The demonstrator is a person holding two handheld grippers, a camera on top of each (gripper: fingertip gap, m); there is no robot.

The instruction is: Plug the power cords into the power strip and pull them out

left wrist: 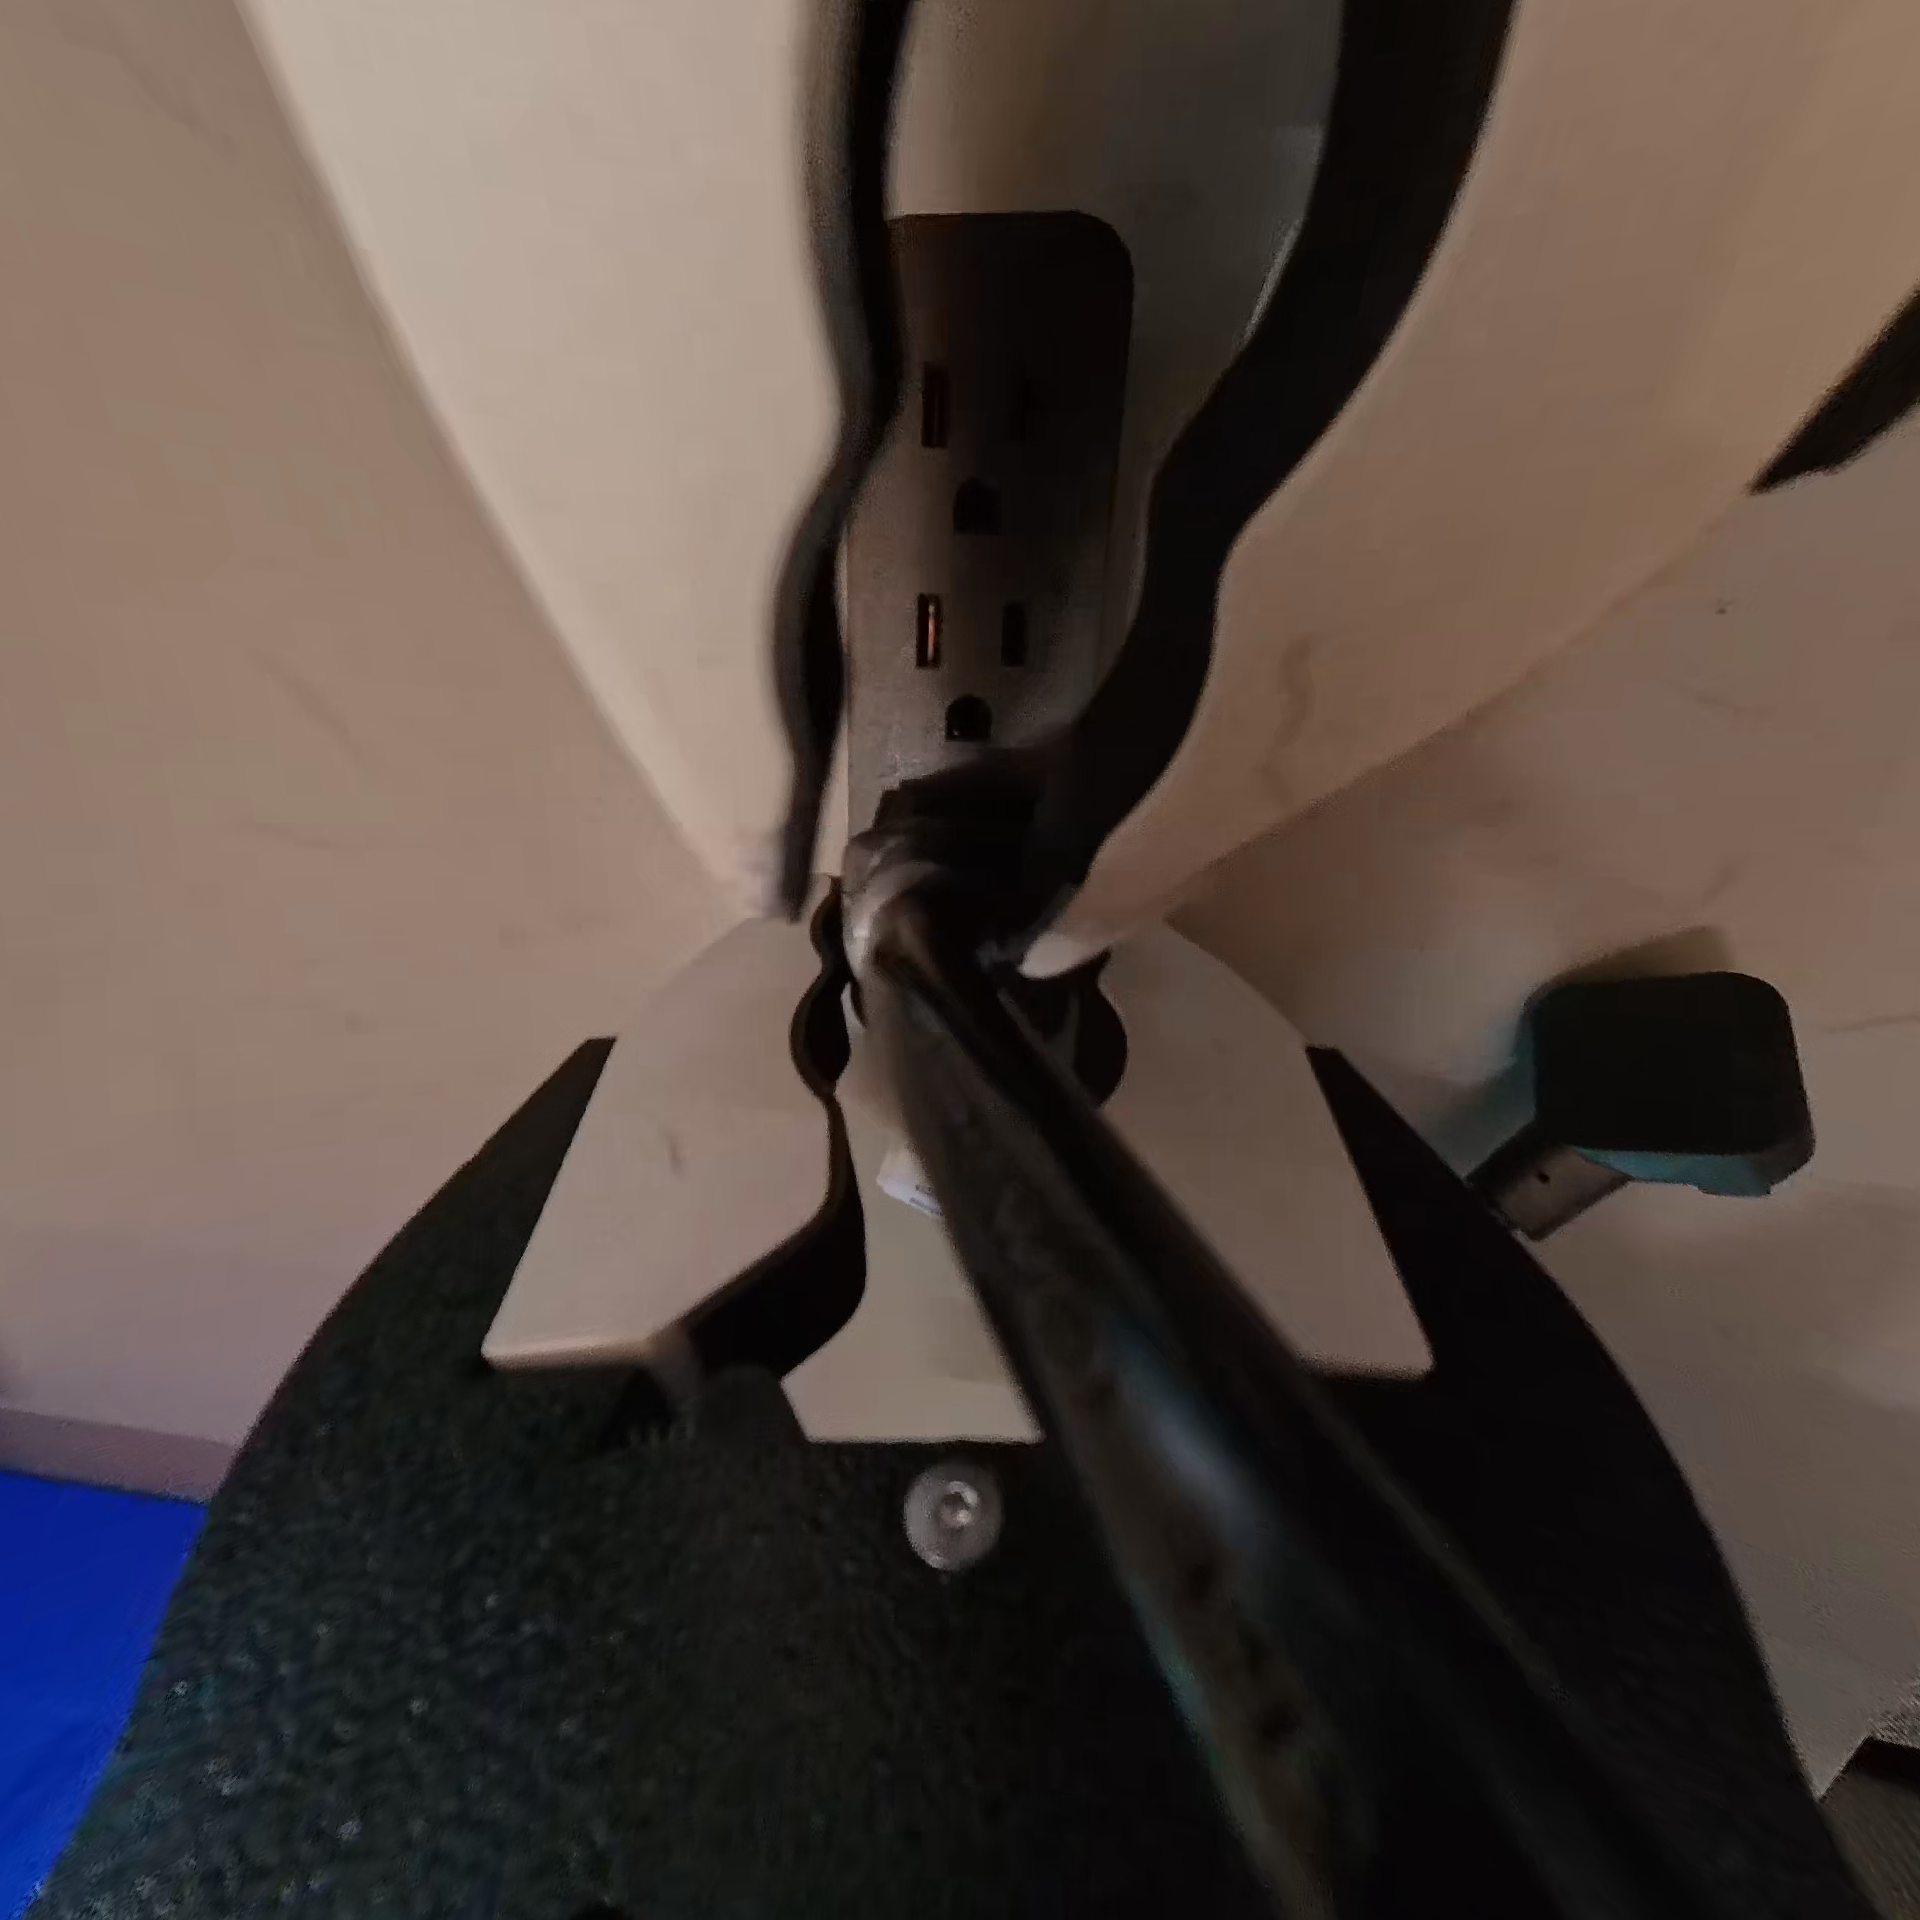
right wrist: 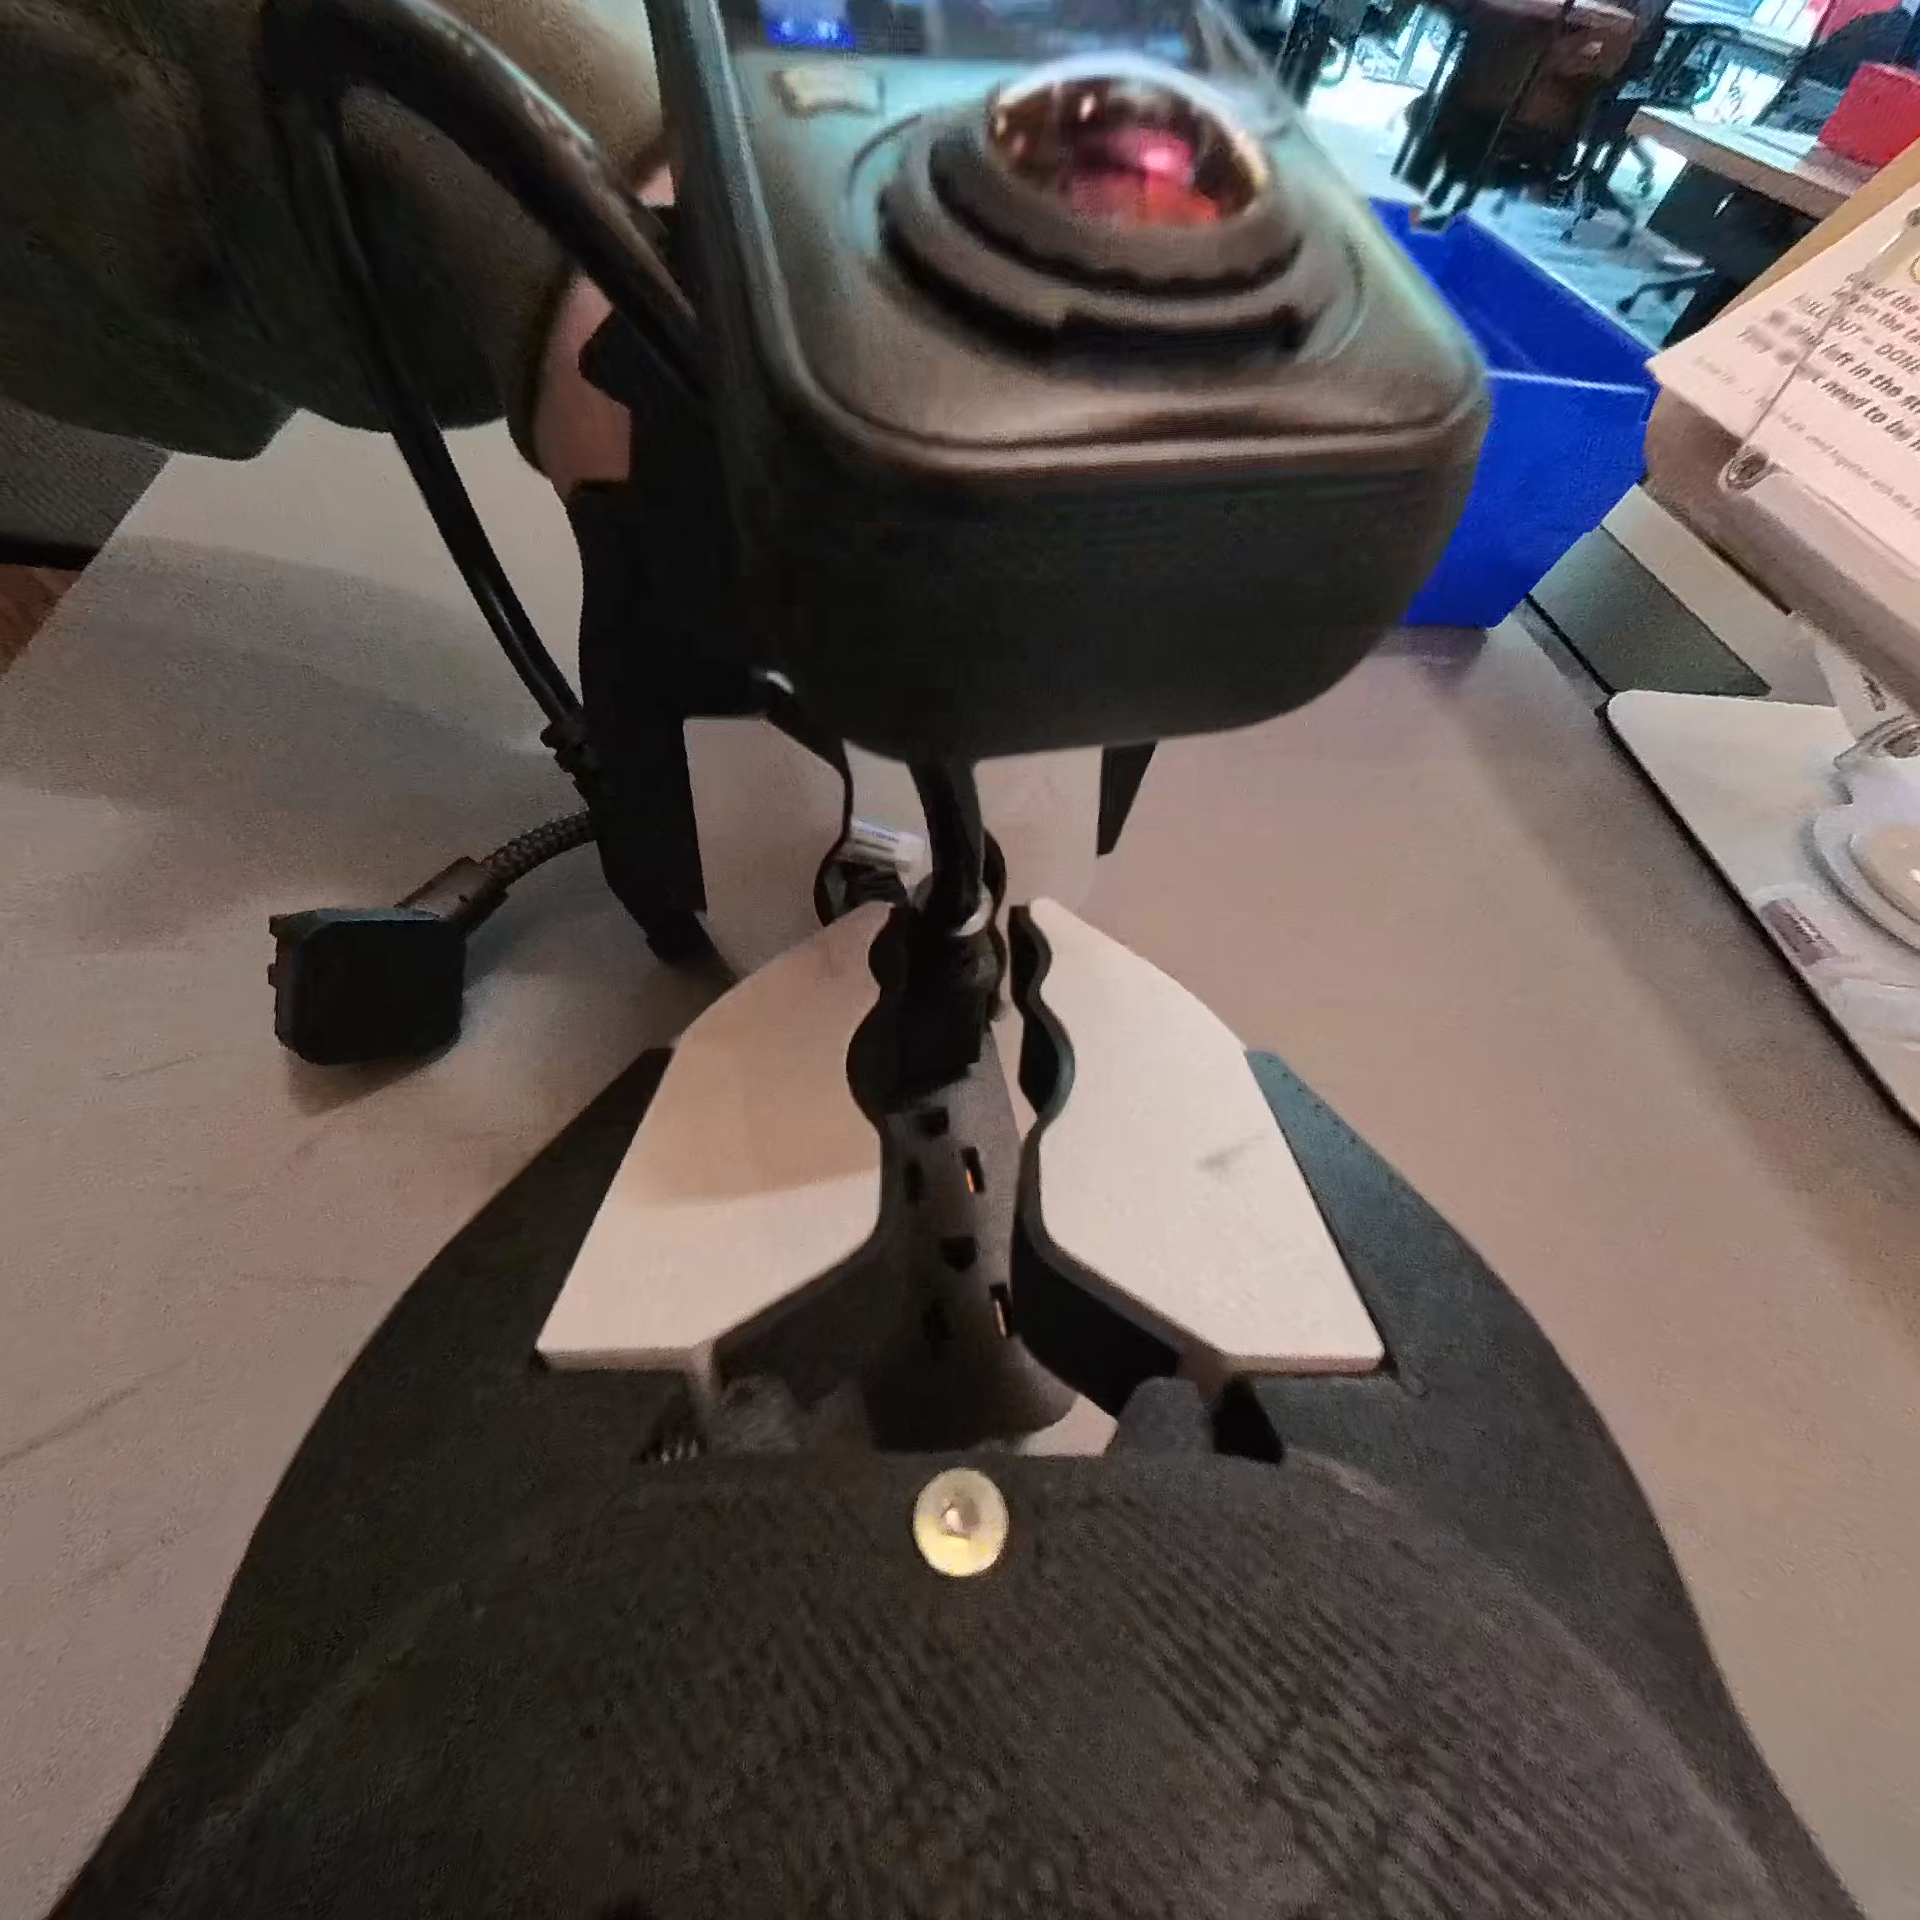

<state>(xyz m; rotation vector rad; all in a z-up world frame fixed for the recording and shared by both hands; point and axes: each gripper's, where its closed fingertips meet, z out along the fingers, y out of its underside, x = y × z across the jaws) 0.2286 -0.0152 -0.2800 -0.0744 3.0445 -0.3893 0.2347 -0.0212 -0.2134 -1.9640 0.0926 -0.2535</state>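
Observation:
A dark grey power strip [left wrist: 987,499] lies between the two big pale fingers [left wrist: 1455,520] of my right gripper, which is shut on its sides. It also shows in the right wrist view [right wrist: 956,1216] between the jaws of my right gripper [right wrist: 956,935]. A black plug [left wrist: 935,831] sits in the strip's near end outlet. It shows in the right wrist view [right wrist: 925,1018] too. My left gripper [left wrist: 951,966] is closed around its thick black cord [left wrist: 1091,1247] just behind the plug. A second black plug [right wrist: 364,987] lies loose on the table [right wrist: 312,1247].
The second plug also shows at the right of the left wrist view [left wrist: 1662,1081]. A blue bin [right wrist: 1507,416] stands beyond the table edge. A printed sheet in a stand [right wrist: 1818,364] and a white board with clear items [right wrist: 1766,831] are at the right. A person's sleeve [right wrist: 156,208] is top left. Left tips to right tips: about 6 centimeters.

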